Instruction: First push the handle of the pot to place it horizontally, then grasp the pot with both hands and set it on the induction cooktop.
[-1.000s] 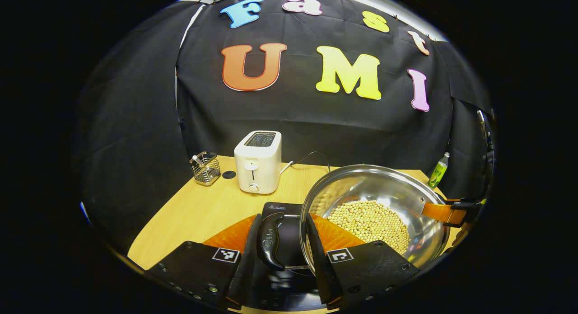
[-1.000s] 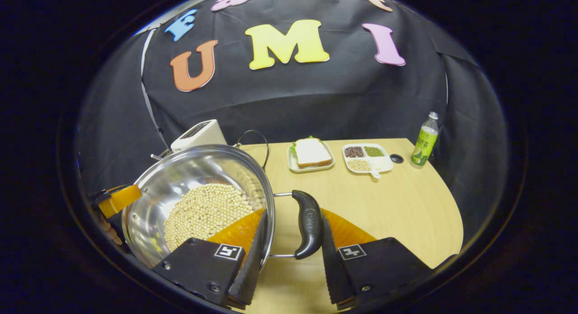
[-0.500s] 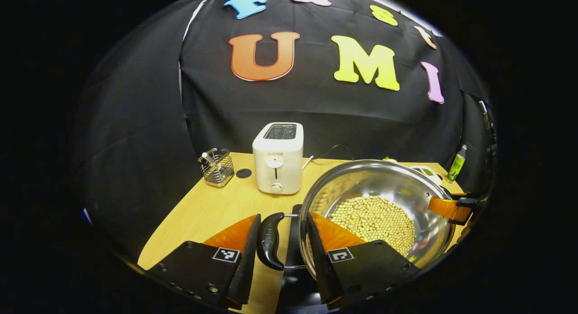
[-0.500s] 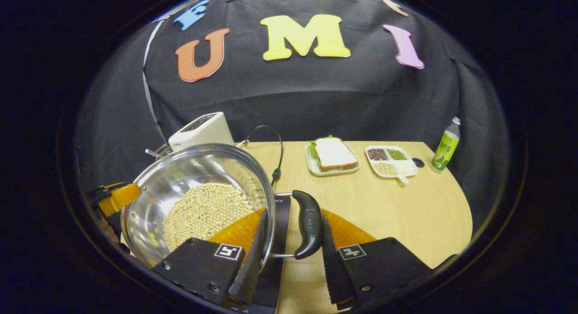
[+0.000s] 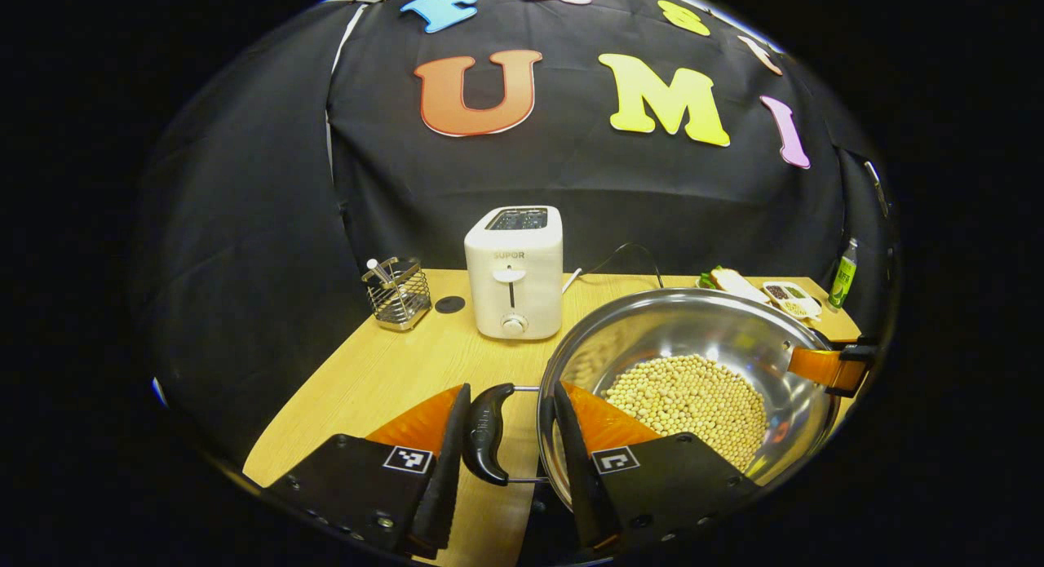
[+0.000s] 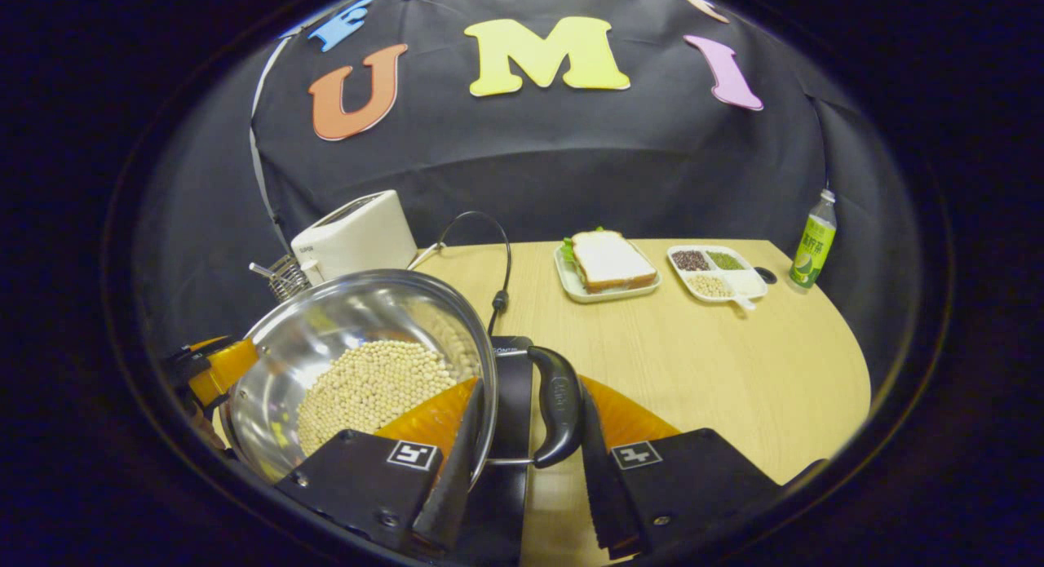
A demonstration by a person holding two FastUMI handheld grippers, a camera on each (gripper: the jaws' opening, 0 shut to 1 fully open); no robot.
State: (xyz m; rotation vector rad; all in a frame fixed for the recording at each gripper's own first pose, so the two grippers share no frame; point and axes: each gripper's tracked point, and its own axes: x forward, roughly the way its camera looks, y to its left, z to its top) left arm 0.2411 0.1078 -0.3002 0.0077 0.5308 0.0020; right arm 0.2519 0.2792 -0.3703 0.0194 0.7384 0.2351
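A steel pot (image 5: 693, 326) holding soybeans (image 5: 693, 392) hangs level between both grippers. My left gripper (image 5: 506, 461) is shut on the pot's black left handle (image 5: 485, 432), one finger outside the handle and the other inside the rim. In the right gripper view my right gripper (image 6: 526, 469) clamps the black right handle (image 6: 557, 404) and the pot (image 6: 351, 322) the same way. The black induction cooktop (image 6: 512, 363) lies under the pot's right side. I cannot tell if the pot touches it. Each view shows the other gripper at the pot's far rim.
A white toaster (image 5: 514, 273) and a wire basket (image 5: 397, 294) stand at the table's back left. Its cord (image 6: 497, 298) runs toward the cooktop. A sandwich plate (image 6: 608, 261), a divided tray (image 6: 718, 273) and a green bottle (image 6: 811, 241) sit at the back right.
Both grippers carried the pot leftward over the cooktop. The cooktop slid from under the left handle to under the right handle. The toaster looks closer.
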